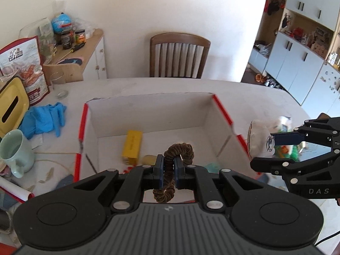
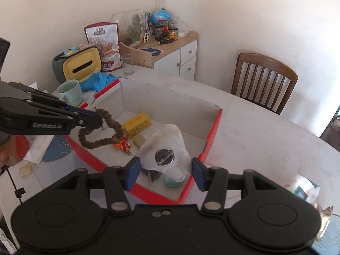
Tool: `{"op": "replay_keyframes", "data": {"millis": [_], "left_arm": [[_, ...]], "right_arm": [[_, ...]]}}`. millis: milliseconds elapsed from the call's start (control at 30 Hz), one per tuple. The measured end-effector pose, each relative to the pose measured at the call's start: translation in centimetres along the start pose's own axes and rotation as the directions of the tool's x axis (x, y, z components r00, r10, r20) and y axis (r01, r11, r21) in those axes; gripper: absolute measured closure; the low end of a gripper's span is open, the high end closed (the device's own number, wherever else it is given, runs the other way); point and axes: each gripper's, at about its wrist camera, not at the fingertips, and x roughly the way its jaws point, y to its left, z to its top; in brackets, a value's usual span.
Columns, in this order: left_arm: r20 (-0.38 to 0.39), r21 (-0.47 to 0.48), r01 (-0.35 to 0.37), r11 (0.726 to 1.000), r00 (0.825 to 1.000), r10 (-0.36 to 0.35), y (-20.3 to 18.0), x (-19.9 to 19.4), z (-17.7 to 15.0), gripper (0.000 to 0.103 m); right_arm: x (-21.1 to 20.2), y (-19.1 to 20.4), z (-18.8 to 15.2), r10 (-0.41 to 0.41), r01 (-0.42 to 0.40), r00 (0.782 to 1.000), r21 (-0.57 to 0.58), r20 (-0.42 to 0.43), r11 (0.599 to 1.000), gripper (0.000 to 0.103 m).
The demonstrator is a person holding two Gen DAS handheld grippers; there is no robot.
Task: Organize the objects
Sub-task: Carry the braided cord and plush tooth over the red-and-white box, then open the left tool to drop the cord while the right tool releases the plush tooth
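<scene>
A white cardboard box [image 1: 148, 97] with red edges lies open on the table. Over its near side my left gripper [image 1: 169, 159] is shut on a brown scrunchie [image 1: 180, 148], which hangs as a loop [image 2: 115, 127] from the left gripper [image 2: 99, 119] in the right wrist view. My right gripper [image 2: 165, 170] is shut on a white pouch [image 2: 167, 140] with a round metal badge on it, above the box's near right corner. From the left wrist view the right gripper [image 1: 263, 150] and the pouch [image 1: 258, 136] sit just outside the box's right wall. Inside lie a yellow box [image 2: 137, 124], an orange keychain [image 2: 123, 145] and small items.
To the left of the box stand a pale green mug [image 1: 14, 148], blue gloves [image 1: 42, 119], a yellow tissue holder [image 1: 10, 110] and a drinking glass [image 1: 58, 85]. A wooden chair [image 1: 178, 55] stands behind the table. A snack packet [image 2: 303, 189] lies at the right.
</scene>
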Motion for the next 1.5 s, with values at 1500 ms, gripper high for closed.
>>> {"op": "replay_keyframes", "data": {"millis": [1500], "left_arm": [[-0.344, 0.081, -0.040, 0.996, 0.937, 0.066, 2.7, 12.8, -1.4, 0.092]], "right_arm": [[11.8, 1.7, 1.0, -0.057, 0.043, 0.980, -0.079, -0.188, 0.996, 0.042]]}}
